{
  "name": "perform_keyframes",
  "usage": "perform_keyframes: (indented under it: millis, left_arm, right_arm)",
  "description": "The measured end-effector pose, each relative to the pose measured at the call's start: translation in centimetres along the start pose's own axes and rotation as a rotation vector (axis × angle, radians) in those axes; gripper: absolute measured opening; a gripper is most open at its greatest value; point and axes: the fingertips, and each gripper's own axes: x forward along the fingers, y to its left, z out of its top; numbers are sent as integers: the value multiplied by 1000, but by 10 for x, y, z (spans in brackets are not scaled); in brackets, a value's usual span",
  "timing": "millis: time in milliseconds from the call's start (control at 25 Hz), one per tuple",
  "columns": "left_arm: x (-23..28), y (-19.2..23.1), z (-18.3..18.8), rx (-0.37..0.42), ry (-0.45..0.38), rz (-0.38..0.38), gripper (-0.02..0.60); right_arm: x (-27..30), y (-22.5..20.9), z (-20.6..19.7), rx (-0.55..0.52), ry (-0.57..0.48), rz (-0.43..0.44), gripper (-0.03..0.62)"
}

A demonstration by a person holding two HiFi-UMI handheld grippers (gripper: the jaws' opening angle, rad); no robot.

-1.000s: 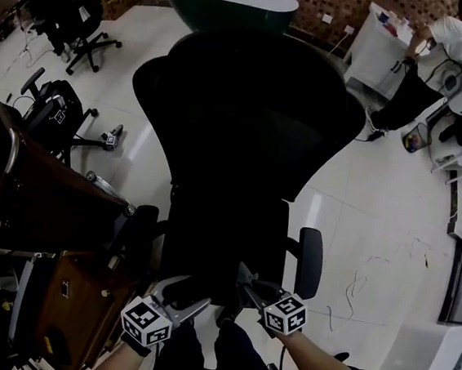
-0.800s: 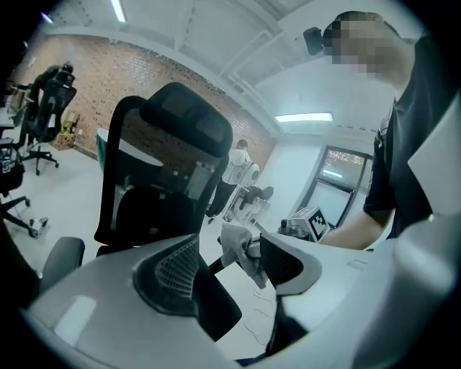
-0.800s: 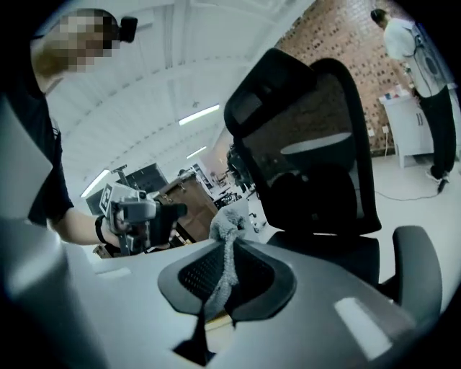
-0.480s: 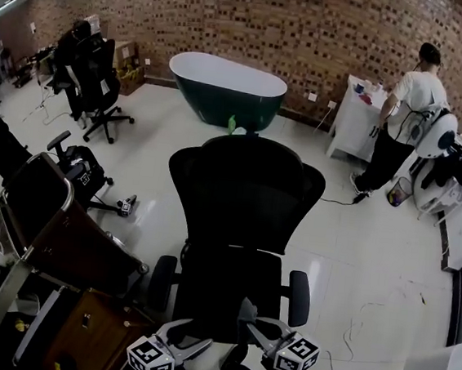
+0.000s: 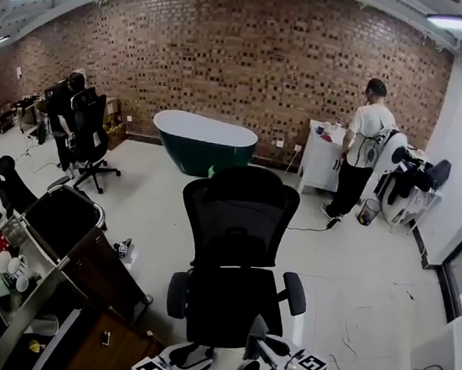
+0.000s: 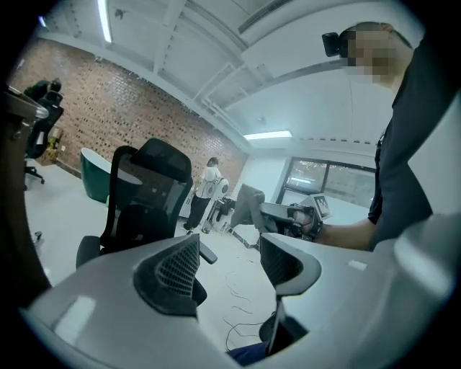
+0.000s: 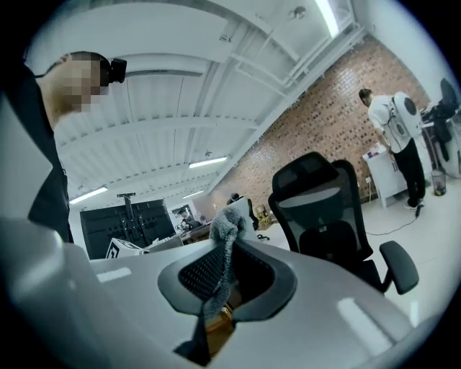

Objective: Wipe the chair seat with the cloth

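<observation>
A black mesh office chair (image 5: 238, 222) stands in the middle of the floor, its seat (image 5: 230, 307) facing me. Both grippers are low, just in front of the seat's front edge and not touching it. My right gripper (image 5: 259, 341) is shut on a small grey cloth (image 5: 255, 326), which sticks up between the jaws as a grey cloth (image 7: 222, 229) in the right gripper view. My left gripper (image 5: 190, 356) is open with nothing between its fingers (image 6: 176, 270). The chair (image 6: 144, 194) shows at the left of the left gripper view and the chair (image 7: 324, 209) at the right of the right gripper view.
A dark green bathtub (image 5: 204, 142) stands against the brick wall. A person (image 5: 365, 145) stands at a white table (image 5: 322, 158) at the back right. Other office chairs (image 5: 85, 128) are at the left. A cart (image 5: 62, 232) with cups stands close at my left.
The head view has tilted up from steeply down to looking across the room. The chair now appears farther off, and both grippers sit lower in the frame, the cloth still held.
</observation>
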Motion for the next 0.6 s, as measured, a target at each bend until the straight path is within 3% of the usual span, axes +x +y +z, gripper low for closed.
perform_keyframes:
  millis: [320, 600]
  left_arm:
    - [-47, -43, -18, 35, 16, -27, 287]
    - [-42, -79, -6, 49, -34, -14, 287]
  right_arm:
    - [-77, 60, -9, -82, -6, -67, 37]
    - [-105, 82, -1, -130, -16, -19, 35]
